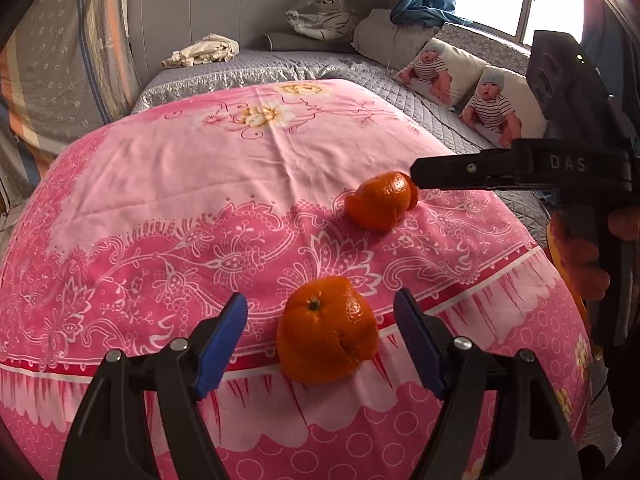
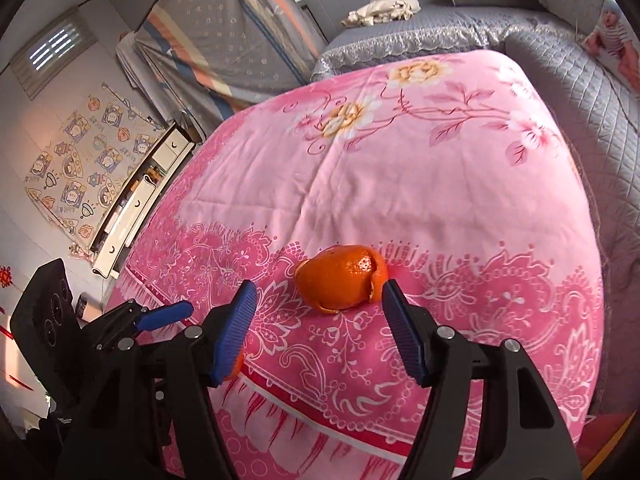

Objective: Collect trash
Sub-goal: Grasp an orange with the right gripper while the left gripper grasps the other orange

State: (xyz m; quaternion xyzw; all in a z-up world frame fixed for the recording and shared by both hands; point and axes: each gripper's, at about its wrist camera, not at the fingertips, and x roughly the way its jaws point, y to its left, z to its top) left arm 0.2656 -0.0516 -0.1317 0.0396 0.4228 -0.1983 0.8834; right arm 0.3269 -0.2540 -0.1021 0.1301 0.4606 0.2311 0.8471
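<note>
Two hollow orange peels lie on a pink flowered cloth (image 1: 160, 184). In the left wrist view the nearer peel (image 1: 328, 328) sits stem side up between the blue pads of my left gripper (image 1: 320, 298), which is open, with a gap on both sides. The farther peel (image 1: 380, 200) lies up and to the right, with one of my right gripper's fingers (image 1: 448, 168) at its edge. In the right wrist view that peel (image 2: 342, 278) lies just ahead of my open right gripper (image 2: 320, 285), close to the right fingertip. One of the left gripper's pads (image 2: 164, 316) shows at lower left.
A grey quilted bed (image 1: 360, 68) surrounds the cloth, with baby-print pillows (image 1: 440, 68), a plush white tiger (image 1: 324, 12) and a crumpled cream cloth (image 1: 204, 50) at the back. A hand (image 1: 580, 264) holds the right gripper. A white cabinet (image 2: 136, 200) stands at left.
</note>
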